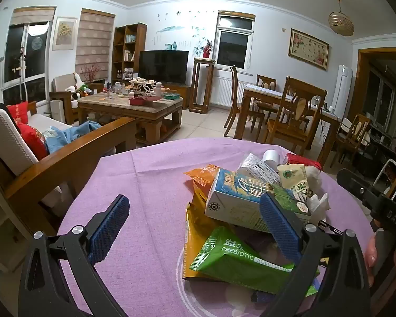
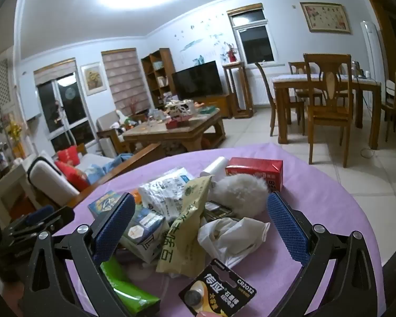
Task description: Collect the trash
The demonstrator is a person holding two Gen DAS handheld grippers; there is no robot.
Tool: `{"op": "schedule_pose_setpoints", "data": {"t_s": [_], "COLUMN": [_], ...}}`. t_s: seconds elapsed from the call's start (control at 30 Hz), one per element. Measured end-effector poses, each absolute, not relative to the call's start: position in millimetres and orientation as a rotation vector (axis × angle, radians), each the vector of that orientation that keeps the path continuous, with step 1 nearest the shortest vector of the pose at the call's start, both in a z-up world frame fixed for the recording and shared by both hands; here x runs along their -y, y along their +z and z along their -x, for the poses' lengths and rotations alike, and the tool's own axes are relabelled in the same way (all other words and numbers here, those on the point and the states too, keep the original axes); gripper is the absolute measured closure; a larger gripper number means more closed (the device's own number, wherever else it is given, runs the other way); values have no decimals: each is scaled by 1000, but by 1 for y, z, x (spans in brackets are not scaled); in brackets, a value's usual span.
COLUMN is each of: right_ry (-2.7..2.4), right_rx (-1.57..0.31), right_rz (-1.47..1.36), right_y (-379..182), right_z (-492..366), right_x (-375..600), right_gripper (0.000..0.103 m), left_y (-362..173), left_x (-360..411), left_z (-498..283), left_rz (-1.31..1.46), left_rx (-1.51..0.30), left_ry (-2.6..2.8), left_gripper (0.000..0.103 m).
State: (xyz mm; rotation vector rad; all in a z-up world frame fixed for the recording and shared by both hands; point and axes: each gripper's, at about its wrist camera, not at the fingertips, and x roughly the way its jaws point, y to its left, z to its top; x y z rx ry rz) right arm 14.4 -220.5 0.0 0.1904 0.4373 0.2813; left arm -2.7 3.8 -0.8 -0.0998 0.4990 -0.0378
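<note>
Left gripper (image 1: 195,227) and right gripper (image 2: 200,227) gape wide (nothing held) over the trash pile (image 2: 187,211)

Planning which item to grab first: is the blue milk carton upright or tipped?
Tipped: the blue milk carton lies on its side atop the wrappers.

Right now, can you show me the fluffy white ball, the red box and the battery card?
fluffy white ball (image 2: 239,194): right wrist view, middle of fluff.
red box (image 2: 253,167): right wrist view, top face.
battery card (image 2: 220,289): right wrist view, black printed front.
</note>
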Motion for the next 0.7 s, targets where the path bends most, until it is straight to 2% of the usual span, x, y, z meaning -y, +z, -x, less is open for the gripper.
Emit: {"op": "schedule_pose_setpoints", "data": {"t_s": [0.7], "right_ry": [282], "right_rx": [-439], "right_rz": [-189], "right_y": [1], "right_z": [-13], "right_x": [221], "right_gripper": [5], "left_y": [-1], "left_x": [-4], "left_z": [2], "left_rz": [101], "left_rx": [-499], "left_ry": [-37], "left_gripper": [5]}}
